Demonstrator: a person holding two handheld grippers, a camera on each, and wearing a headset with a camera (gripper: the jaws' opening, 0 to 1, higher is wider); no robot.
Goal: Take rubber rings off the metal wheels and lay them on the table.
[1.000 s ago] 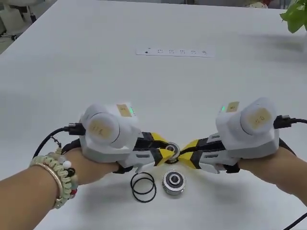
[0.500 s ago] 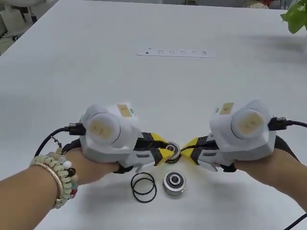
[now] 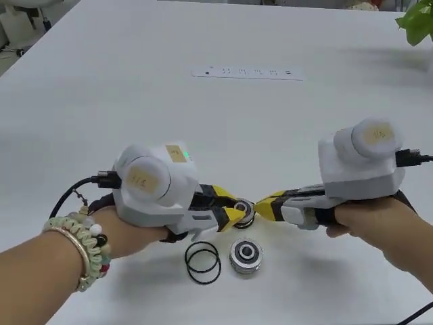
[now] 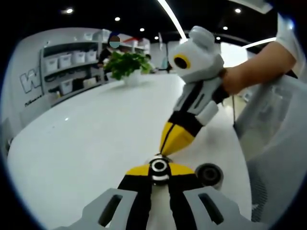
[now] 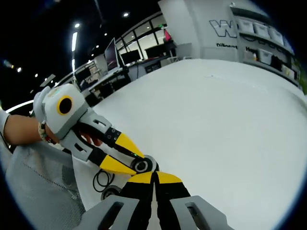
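Note:
My left gripper (image 3: 238,214) is shut on a small metal wheel (image 3: 245,210), held just above the table; in the left gripper view the wheel (image 4: 159,168) sits between the yellow tips. My right gripper (image 3: 260,206) is rolled on its side with its jaws shut, tips against that wheel's rim (image 5: 142,165). Whether they pinch a ring there is hidden. A second metal wheel (image 3: 245,257) lies flat on the table below the grippers. Two black rubber rings (image 3: 203,263) lie overlapping just left of it.
A white power strip (image 3: 246,72) lies flat farther up the white table (image 3: 135,101). A green plant (image 3: 418,24) stands at the far right corner. A black cable (image 3: 76,193) trails from the left gripper.
The right gripper has rolled about its long axis, its body now up on top, and shifted slightly right. The left gripper, the wheels and the rings have stayed put.

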